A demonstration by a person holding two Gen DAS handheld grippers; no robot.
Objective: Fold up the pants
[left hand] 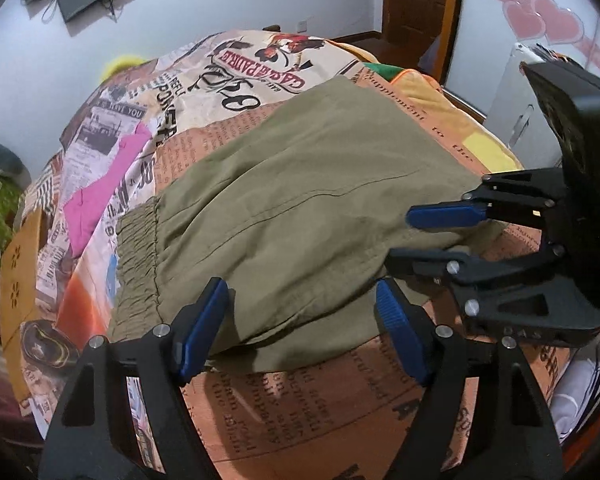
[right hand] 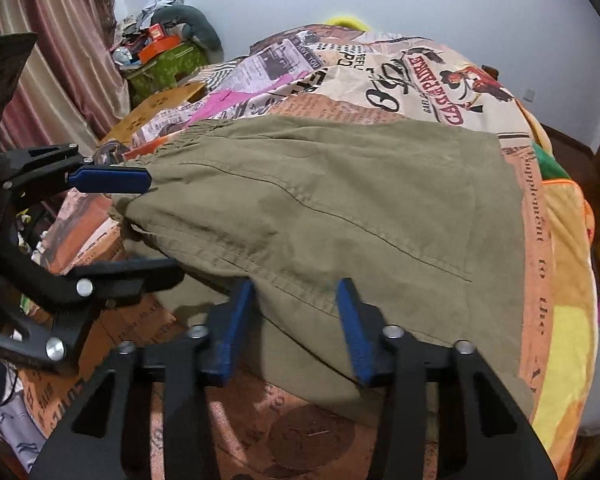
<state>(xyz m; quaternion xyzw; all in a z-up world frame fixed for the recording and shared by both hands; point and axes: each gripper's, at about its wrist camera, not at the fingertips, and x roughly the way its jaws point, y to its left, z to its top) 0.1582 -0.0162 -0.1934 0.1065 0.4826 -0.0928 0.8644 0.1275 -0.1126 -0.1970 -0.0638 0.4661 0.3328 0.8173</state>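
**A:** ok so what's actually visible here? Biggest thing first pls.

**B:** The bed (left hand: pixel 300 420), covered by a newspaper-print blanket (right hand: pixel 380 68), fills both views. Its far edge curves off under fisheye distortion, and the near edge is cut off behind the tool bodies. On top, spread across the middle, lie the olive pants (left hand: pixel 300 208), folded over. The elastic waistband (left hand: pixel 138 256) sits on the left in the left wrist view. What's under the top layer is hidden.

**A:** and the tongs?

**B:** Left tongs (left hand: pixel 300 332) are spread wide, nothing between the blue pads, hovering right at the near hem of the pants. I can't tell if the pads brush the fabric. Right tongs (right hand: pixel 296 328) are also parted wide, straddling the near edge of the cloth without pinching it. Each one shows up sideways in the other's camera, with the upper blue pad over the fabric.

**A:** clutter?

**B:** A pink cloth (left hand: pixel 100 184) far left, partly tucked under the pants.
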